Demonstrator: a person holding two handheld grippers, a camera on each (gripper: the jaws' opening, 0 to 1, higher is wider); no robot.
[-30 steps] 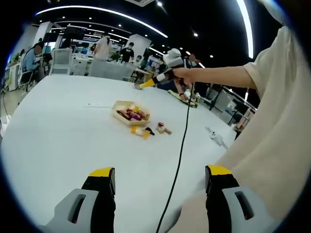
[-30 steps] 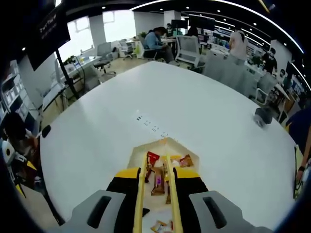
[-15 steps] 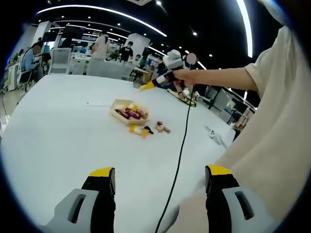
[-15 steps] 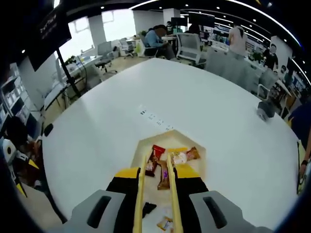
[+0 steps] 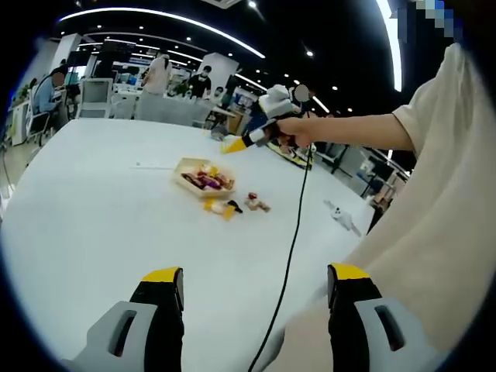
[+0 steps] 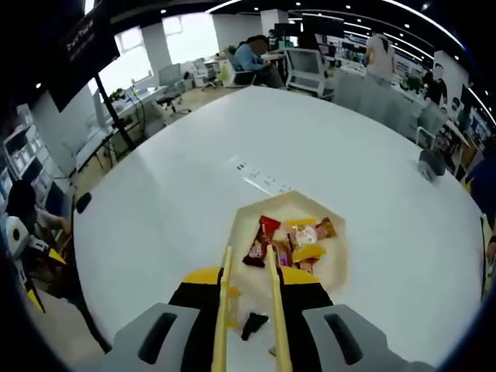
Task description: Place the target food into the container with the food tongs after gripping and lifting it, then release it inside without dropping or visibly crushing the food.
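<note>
Left gripper (image 5: 252,291) low over white table (image 5: 93,209), jaws spread wide, nothing between. Right gripper (image 5: 246,139) out ahead in person's hand (image 5: 298,132), held above table past container (image 5: 203,179). Right gripper view: its jaws pinch one pair of food tongs (image 6: 249,291), two yellow arms apart, tips over near rim of container (image 6: 291,240), nothing caught in them. Container, pale hexagonal tray, holds roughly five wrapped snacks (image 6: 291,240), hard to count. About three more snack pieces (image 5: 232,206) loose on table just beside it. One black cable (image 5: 291,240) across table.
</note>
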